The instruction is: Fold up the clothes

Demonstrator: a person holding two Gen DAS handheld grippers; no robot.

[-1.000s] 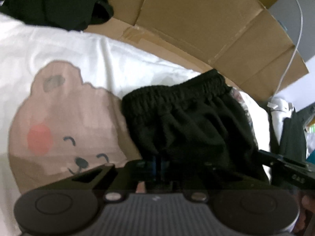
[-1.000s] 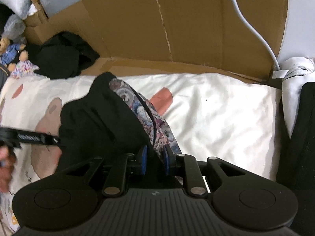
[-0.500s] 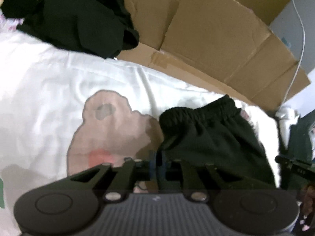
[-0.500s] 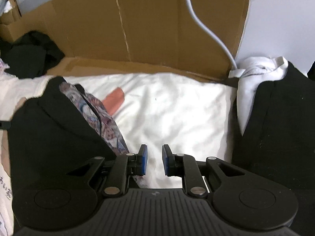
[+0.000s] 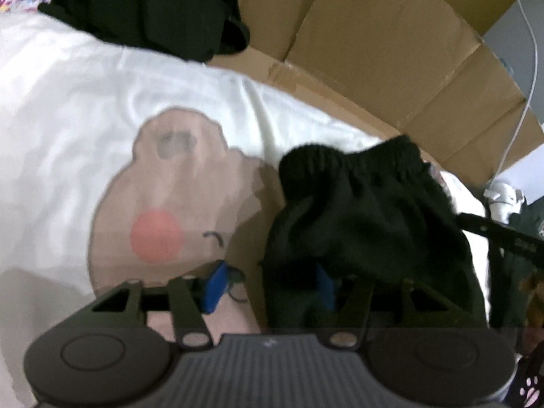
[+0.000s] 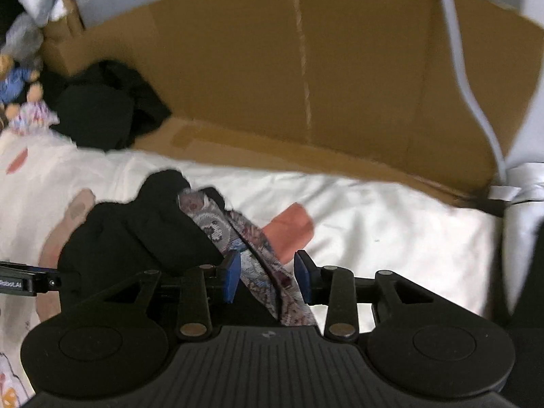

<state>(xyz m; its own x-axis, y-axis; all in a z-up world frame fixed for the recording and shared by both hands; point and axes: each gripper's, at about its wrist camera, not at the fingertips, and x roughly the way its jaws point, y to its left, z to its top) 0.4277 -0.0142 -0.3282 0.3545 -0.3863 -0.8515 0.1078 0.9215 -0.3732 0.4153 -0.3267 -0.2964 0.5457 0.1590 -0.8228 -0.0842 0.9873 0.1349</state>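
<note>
A folded pair of black shorts (image 5: 367, 217) with an elastic waistband lies on the white bear-print sheet (image 5: 102, 142). My left gripper (image 5: 268, 285) is open, its jaws straddling the near left corner of the shorts. In the right wrist view the shorts (image 6: 142, 234) show a grey patterned lining edge (image 6: 251, 248). My right gripper (image 6: 267, 275) is open, with that patterned edge lying between its jaws. The left gripper's finger (image 6: 20, 280) shows at the left edge of that view.
Flattened brown cardboard (image 6: 306, 78) stands along the back of the bed. A heap of black clothes (image 5: 142, 6) lies at the back left, also in the right wrist view (image 6: 105, 108). A small doll (image 6: 23, 98) is beside it. A white cable (image 6: 476, 95) hangs at right.
Both grippers have opened wide. The left let go of the shorts' corner. The right swung back left over the patterned edge of the shorts.
</note>
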